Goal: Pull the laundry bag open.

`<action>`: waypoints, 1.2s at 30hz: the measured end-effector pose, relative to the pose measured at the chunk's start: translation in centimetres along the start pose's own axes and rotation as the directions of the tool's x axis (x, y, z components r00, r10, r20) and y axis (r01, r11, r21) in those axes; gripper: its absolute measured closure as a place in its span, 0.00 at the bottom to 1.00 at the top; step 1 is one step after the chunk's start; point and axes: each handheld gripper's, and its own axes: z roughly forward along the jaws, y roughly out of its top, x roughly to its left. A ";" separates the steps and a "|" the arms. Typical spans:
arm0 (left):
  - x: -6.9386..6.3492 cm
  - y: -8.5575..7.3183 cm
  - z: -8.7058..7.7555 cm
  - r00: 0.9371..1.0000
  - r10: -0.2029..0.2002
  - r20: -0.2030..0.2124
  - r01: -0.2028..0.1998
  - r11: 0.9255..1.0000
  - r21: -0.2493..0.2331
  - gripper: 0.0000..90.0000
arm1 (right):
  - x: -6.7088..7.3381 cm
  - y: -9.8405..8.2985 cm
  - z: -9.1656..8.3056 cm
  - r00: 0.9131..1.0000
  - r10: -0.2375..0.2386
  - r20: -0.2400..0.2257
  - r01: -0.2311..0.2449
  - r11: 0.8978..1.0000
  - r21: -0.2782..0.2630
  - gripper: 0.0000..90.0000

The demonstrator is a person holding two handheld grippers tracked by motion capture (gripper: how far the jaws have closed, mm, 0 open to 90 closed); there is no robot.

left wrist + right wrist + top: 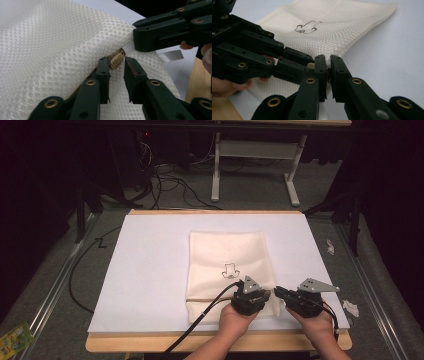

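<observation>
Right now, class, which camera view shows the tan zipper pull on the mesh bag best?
The left gripper view: the zipper pull sits close up between the left gripper's jaws. The right gripper view shows a sliver; in the high view it is too small to tell.

I see a matt cream mesh-cloth bag [227,265] on smooth white paper [150,270] over wood board [215,342].

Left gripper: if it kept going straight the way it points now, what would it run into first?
The tan zipper pull sits between the left gripper's jaw tips already; just beyond are the mesh bag's edge and the right gripper pinching it. Depth is hard to judge.
</observation>
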 end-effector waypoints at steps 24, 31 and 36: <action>-0.2 0.4 -0.1 0.999 0.001 0.035 0.001 0.998 -0.061 0.97 | 0.0 -0.1 0.0 1.000 0.011 0.008 -0.011 1.000 -0.006 0.95; -0.4 0.5 -0.7 1.000 0.019 0.012 -0.018 0.998 -0.059 0.97 | 0.1 -0.1 -0.2 1.000 0.012 0.008 -0.012 1.000 -0.018 0.95; -0.1 0.3 -1.1 1.000 0.009 0.019 -0.009 0.999 -0.047 0.97 | 0.4 -0.1 -0.1 1.000 -0.004 0.005 0.004 1.000 -0.003 0.96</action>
